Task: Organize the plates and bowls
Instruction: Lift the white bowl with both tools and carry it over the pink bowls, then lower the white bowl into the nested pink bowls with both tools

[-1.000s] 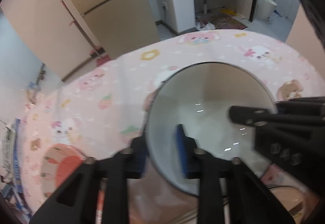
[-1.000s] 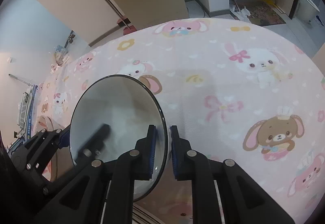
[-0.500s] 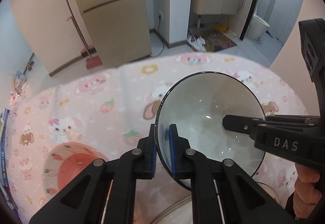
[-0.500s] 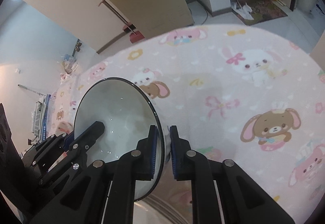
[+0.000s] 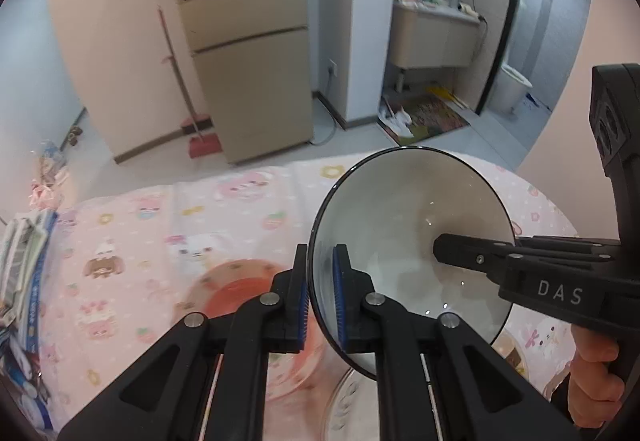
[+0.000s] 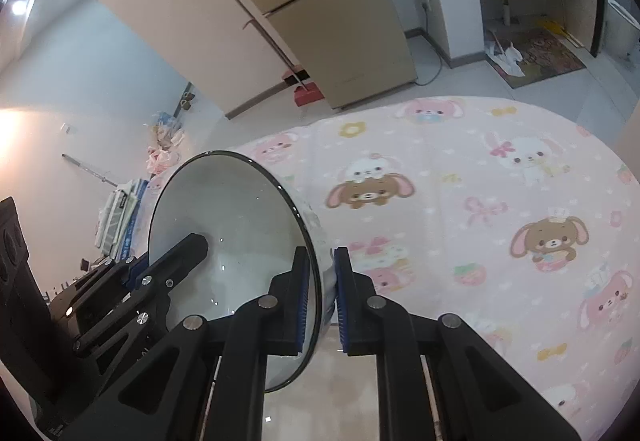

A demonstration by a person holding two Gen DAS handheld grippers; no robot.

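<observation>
L tongs [image 5: 320,293] & R tongs [image 6: 322,297] clamp opposite rims of bowl [image 5: 408,237], steadying it above bench [image 6: 500,201] for stacking.

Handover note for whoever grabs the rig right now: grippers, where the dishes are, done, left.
Left gripper: shut on the near rim of the white bowl.
Right gripper: shut on the opposite rim of the same bowl, one finger inside, one outside.
The bowl is tilted and held clear of the pink tablecloth by both grippers.
Pink plate lies on the cloth below the left gripper; a clear patterned dish sits under the bowl.
Done: bowl picked up.
Left: set it down on its stack; which stack is not evident.
</observation>
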